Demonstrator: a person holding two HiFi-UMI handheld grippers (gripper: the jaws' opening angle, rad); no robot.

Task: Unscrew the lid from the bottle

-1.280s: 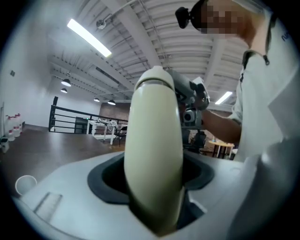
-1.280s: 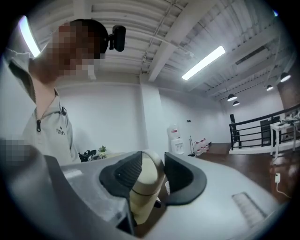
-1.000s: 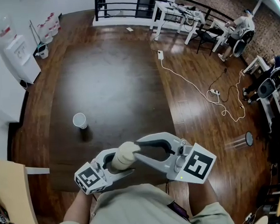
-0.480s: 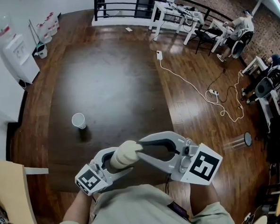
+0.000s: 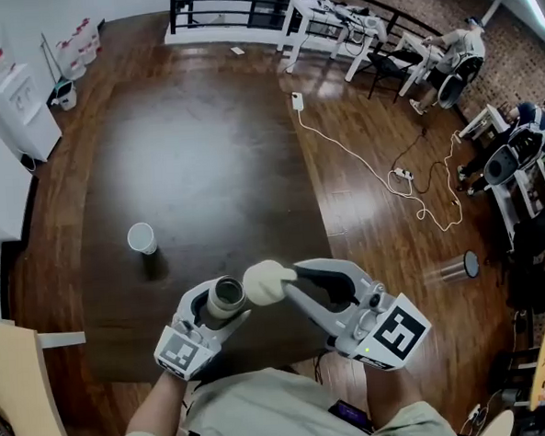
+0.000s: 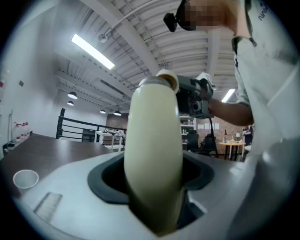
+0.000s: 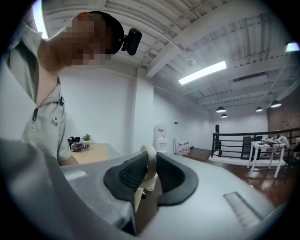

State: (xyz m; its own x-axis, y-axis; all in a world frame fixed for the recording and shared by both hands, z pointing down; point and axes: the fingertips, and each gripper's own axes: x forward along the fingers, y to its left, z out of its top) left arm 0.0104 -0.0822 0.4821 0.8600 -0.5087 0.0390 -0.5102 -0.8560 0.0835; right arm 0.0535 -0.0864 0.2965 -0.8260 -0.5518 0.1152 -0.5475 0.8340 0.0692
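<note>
**Lid off, sitting beside the bottle mouth**

Head view: lid is off the bottle, just right of its open mouth, over the table's near edge. Only the right gripper view shows the lid edge-on, pinched by the right gripper; its narrow jaws have just been closing. Left gripper has wide jaws clamped on the bottle body. Bottle's long axis is roughly upright, mouth up

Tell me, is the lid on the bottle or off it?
Off. In the head view the bottle in the left gripper shows its open mouth; the right gripper, its jaws just closed tighter, holds the lid beside it.
</note>
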